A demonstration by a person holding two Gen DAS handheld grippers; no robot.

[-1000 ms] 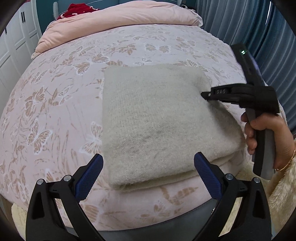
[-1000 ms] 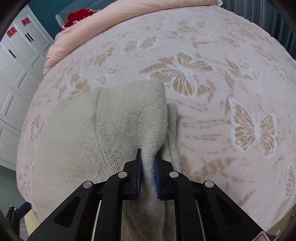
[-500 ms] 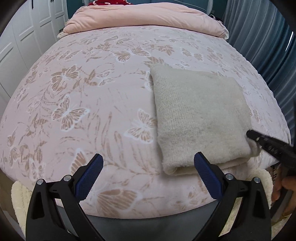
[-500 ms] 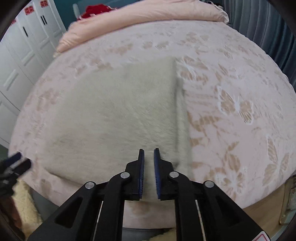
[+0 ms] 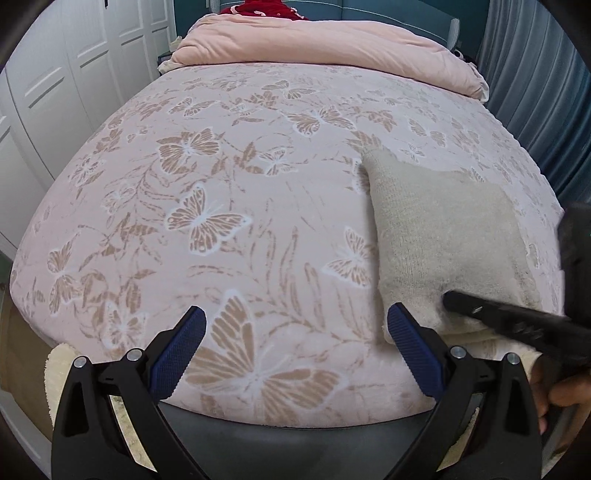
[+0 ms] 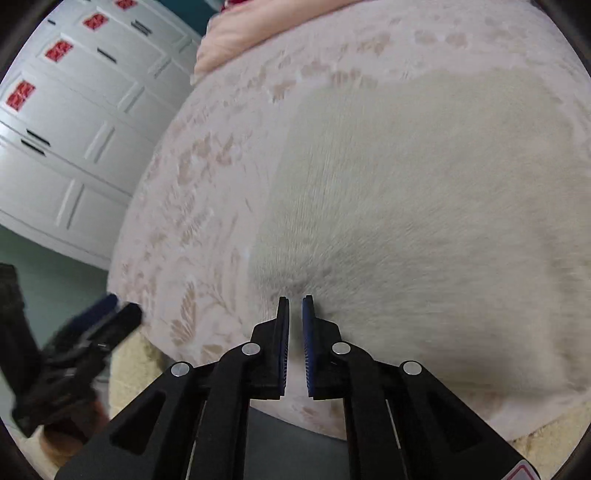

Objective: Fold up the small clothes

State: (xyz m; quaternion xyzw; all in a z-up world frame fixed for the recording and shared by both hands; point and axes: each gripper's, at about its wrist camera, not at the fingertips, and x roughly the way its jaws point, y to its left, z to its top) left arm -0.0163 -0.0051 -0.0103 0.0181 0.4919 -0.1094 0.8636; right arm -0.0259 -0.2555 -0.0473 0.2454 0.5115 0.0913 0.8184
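Observation:
A folded beige knitted garment (image 5: 443, 236) lies flat on the pink butterfly bedspread (image 5: 221, 221), near the bed's front right edge. It fills the right wrist view (image 6: 424, 221). My left gripper (image 5: 295, 350) is wide open and empty over the bed's front edge, left of the garment. My right gripper (image 6: 294, 306) has its jaws nearly closed with a thin gap and nothing between them. Its tip rests at the garment's near left corner. It shows in the left wrist view (image 5: 448, 297) as a black bar touching that corner. The left gripper shows blurred in the right wrist view (image 6: 122, 314).
A pink duvet (image 5: 325, 48) is bunched at the head of the bed, with a red item (image 5: 258, 7) behind it. White wardrobe doors (image 6: 66, 129) stand to the left, grey-blue curtains (image 5: 535, 74) to the right. A cream rug (image 6: 136, 369) lies below the bed edge.
My right gripper let go of the garment's far right part, pulled back and swung to its near left corner. My left gripper drifted left, so the garment now sits at its right.

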